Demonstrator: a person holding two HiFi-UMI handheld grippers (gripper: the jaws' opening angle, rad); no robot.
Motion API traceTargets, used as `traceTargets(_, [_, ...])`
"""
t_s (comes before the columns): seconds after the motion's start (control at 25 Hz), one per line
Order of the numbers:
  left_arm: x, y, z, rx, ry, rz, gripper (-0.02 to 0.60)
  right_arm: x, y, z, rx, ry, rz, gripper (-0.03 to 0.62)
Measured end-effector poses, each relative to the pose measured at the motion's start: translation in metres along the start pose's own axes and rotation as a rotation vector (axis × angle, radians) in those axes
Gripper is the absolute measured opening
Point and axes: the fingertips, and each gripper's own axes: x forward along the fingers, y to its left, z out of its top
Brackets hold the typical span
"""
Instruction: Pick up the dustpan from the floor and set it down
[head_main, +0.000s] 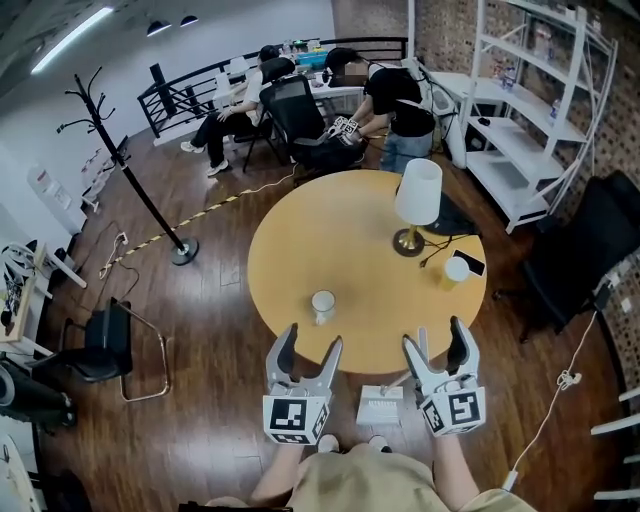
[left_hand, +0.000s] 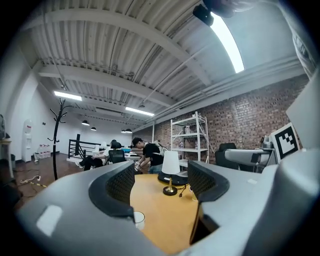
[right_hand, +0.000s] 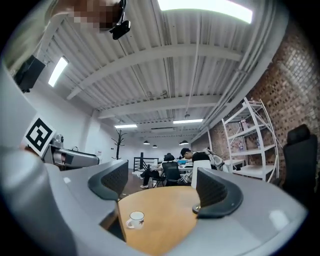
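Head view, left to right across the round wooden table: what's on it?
White mug → table lamp with a white shade and brass base → pale yellow cup.

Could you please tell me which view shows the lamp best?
The head view: the whole lamp, shade to base. The left gripper view shows it small; in the right gripper view a jaw hides most.
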Motion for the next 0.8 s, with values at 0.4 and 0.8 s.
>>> traceTargets(0.4, [-0.011, 0.01, 0.011, 0.018, -0.031, 0.021, 0.314, -0.005, 0.022, 0.01, -0.022, 0.002, 0.037, 0.413])
traceTargets(0.8, [-0.021, 0.022, 0.01, 0.02, -0.03, 0.039, 0.314, -0.008, 0.032, 0.006, -0.028, 0.025, 0.055, 0.411])
